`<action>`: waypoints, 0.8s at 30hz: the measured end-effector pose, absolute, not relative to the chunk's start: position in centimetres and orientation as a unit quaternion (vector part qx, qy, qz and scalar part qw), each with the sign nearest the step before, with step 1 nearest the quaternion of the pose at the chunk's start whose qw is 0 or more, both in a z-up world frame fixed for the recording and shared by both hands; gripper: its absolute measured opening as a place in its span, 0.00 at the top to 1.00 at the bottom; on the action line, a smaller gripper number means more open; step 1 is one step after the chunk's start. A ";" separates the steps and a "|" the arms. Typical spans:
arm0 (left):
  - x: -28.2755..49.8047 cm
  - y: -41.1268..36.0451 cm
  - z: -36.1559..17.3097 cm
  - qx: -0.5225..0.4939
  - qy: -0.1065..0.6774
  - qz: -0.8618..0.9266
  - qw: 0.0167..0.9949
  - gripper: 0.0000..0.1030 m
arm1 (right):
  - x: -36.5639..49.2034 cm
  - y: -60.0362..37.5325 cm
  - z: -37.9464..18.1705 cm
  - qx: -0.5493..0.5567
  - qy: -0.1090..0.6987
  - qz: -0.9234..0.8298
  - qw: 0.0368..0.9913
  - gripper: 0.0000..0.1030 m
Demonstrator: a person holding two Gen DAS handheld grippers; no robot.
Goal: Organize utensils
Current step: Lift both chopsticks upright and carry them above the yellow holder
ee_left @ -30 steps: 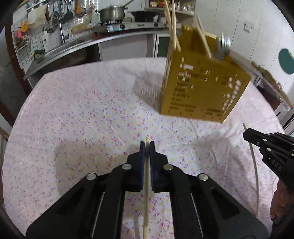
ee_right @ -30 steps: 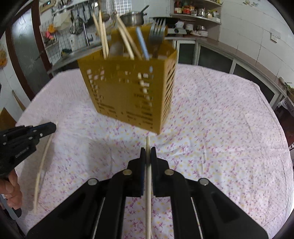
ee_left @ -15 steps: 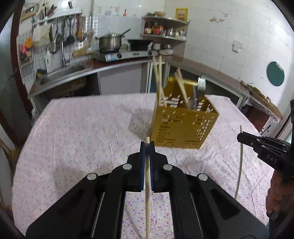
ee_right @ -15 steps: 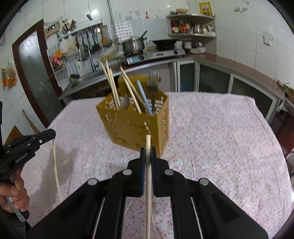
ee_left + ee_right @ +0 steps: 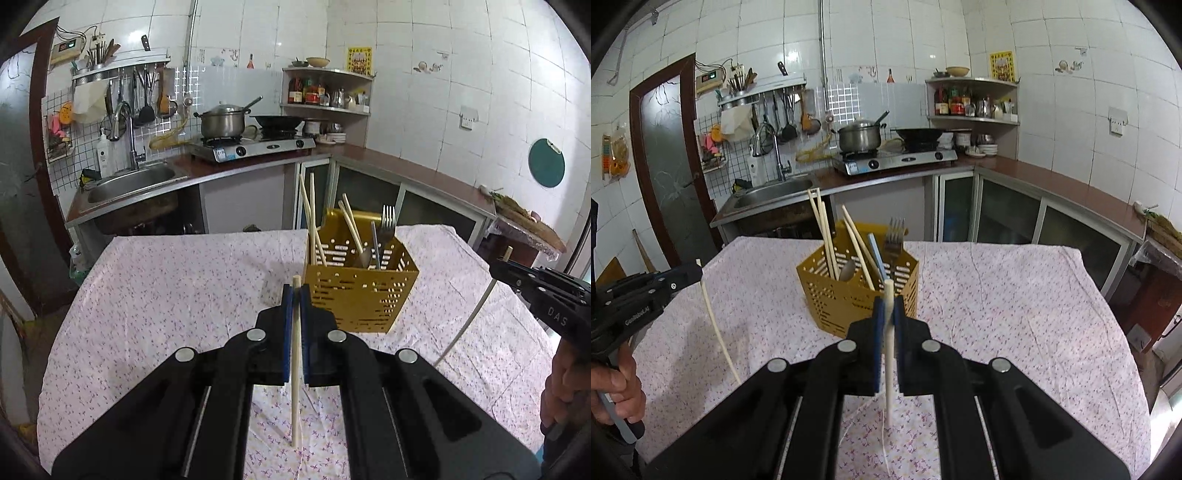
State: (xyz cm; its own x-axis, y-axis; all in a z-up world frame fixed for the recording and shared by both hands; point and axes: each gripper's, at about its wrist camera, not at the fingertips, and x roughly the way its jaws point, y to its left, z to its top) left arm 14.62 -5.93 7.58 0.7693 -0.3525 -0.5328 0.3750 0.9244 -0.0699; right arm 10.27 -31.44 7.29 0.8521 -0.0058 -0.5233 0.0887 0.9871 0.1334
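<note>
While holder (image 5: 364,291) stands ahead, both fingers (image 5: 286,325) (image 5: 877,339) pinch chopsticks (image 5: 296,362) (image 5: 889,354) upright.

A mustard-yellow perforated holder (image 5: 364,291) stands upright on the flowered cloth, at one o'clock in the left wrist view. Inside lean pale chopsticks (image 5: 309,221), a fork (image 5: 386,227) (tines up) and a spoon (image 5: 847,270). Two more chopsticks (image 5: 296,363) (image 5: 889,350) hang clamped above the cloth.
</note>
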 end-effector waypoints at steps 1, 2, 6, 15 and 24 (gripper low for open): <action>14.5 -5.9 7.8 0.020 0.276 -0.193 0.941 0.98 | 10.1 -31.4 7.5 0.077 0.268 -0.024 0.960 0.94; 14.5 -5.8 8.0 0.020 0.272 -0.192 0.943 0.98 | 10.1 -31.4 7.7 0.077 0.267 -0.024 0.960 0.94; 14.4 -5.8 8.8 0.019 0.263 -0.193 0.945 0.98 | 10.0 -31.5 8.2 0.076 0.262 -0.023 0.962 0.94; 14.4 -5.9 10.3 0.021 0.248 -0.195 0.949 0.98 | 9.4 -31.5 9.5 0.075 0.246 -0.024 0.966 0.94; 14.3 -6.2 11.5 0.024 0.234 -0.202 0.951 0.98 | 9.0 -31.5 11.2 0.068 0.226 -0.027 0.971 0.94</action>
State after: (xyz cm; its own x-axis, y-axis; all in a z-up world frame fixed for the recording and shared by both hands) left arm 14.33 -6.21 11.47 0.8088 -0.3730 -0.4547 0.3955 0.9171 -0.0488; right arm 9.04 -31.55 11.25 0.8962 -0.0206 -0.4432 0.0826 0.9892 0.1209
